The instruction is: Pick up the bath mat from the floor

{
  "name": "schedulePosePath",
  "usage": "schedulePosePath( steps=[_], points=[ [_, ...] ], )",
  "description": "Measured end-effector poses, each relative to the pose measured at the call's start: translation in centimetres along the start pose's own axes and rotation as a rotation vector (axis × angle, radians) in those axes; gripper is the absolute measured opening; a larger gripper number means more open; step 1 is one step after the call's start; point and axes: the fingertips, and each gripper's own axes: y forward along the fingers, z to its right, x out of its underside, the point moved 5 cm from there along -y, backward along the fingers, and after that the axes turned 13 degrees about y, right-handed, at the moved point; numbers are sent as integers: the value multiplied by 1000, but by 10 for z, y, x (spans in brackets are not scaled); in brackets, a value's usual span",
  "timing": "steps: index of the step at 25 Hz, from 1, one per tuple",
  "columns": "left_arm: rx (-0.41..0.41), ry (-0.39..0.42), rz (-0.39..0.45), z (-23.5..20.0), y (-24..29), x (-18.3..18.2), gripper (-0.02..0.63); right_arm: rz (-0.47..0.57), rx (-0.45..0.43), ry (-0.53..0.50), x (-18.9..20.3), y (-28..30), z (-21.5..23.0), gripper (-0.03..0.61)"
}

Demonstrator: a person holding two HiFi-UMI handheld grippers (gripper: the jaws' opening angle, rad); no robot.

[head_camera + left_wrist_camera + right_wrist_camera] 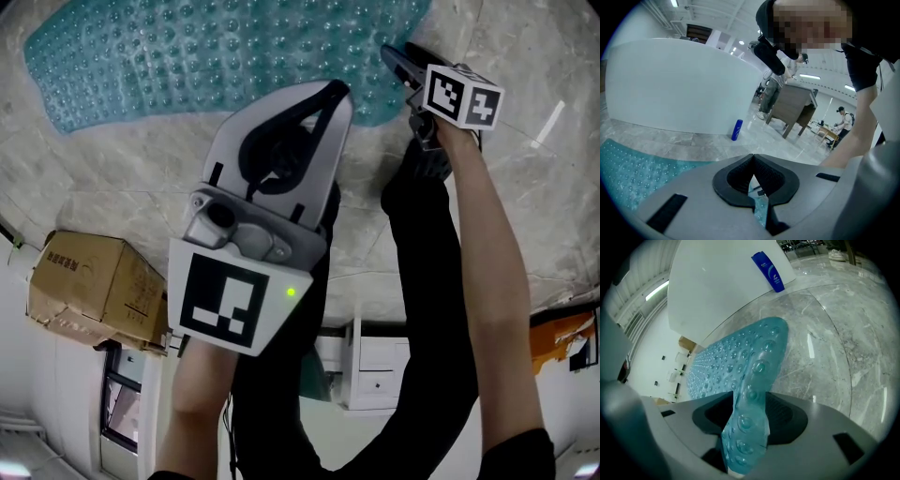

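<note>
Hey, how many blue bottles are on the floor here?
1. The blue plastic bottle stands upright on the grey marble floor, at the foot of the white curved wall, beyond the teal bubbled bath mat. Others may be hidden outside these views.

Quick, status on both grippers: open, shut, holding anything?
Left gripper: closed, nothing between its jaws.
Right gripper: closed on an edge of the bath mat.

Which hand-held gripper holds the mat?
The right hand-held gripper: its jaws pinch an edge of the bath mat. The left hand-held gripper is shut on nothing.
</note>
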Motion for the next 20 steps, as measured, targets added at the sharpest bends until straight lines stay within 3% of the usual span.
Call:
schedulePosePath(
  steps=[9, 13, 20],
  points=[
    [-30, -17, -1, -10, -21, -20, 12, 7, 4, -19, -6, -9, -33, 103],
    [-58, -33, 13, -16, -37, -31, 12, -24, -48, -37, -6, -14, -61, 66],
    [-120, -68, 54, -10, -72, -83, 12, -62, -165, -51, -24, -57, -132, 40]
  ],
)
